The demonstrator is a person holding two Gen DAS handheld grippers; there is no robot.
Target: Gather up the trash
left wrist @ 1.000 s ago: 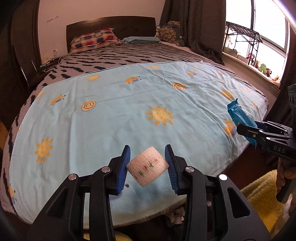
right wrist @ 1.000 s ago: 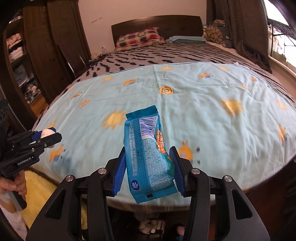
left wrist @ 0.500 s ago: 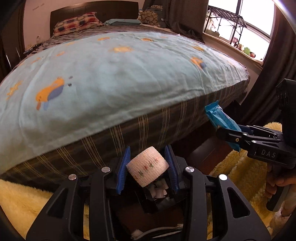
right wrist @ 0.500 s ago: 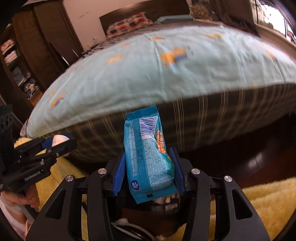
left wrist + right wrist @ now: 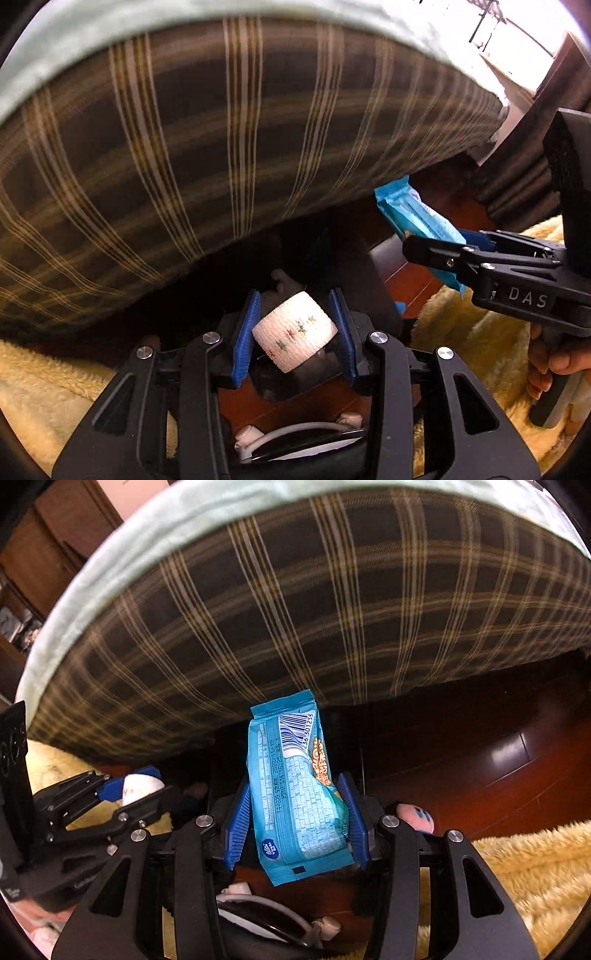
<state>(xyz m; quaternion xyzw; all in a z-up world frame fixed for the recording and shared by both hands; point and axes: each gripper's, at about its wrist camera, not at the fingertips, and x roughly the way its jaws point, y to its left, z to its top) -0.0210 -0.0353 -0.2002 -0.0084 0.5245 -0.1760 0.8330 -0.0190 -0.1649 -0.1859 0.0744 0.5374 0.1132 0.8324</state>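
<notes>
My left gripper (image 5: 294, 332) is shut on a white tape roll (image 5: 294, 340) with small star prints, held low in front of the bed's plaid side. It also shows at the left of the right wrist view (image 5: 136, 786). My right gripper (image 5: 295, 819) is shut on a blue snack wrapper (image 5: 295, 797) with a barcode. It shows at the right of the left wrist view (image 5: 436, 254), with the wrapper (image 5: 413, 218) sticking up from it. A dark bin with a white-edged rim (image 5: 295, 435) lies below my left gripper; it is also at the bottom of the right wrist view (image 5: 266, 915).
The bed's plaid mattress side (image 5: 221, 129) fills the view ahead, close. Yellow fluffy rugs (image 5: 517, 867) lie left and right on the dark red wood floor (image 5: 498, 757). A pink slipper (image 5: 415, 818) sits by the right gripper. The gap under the bed is dark.
Both grippers have dropped from above the bed to floor level in front of the bed's side, still holding the tape roll and the wrapper. The bin rim has come into view below.
</notes>
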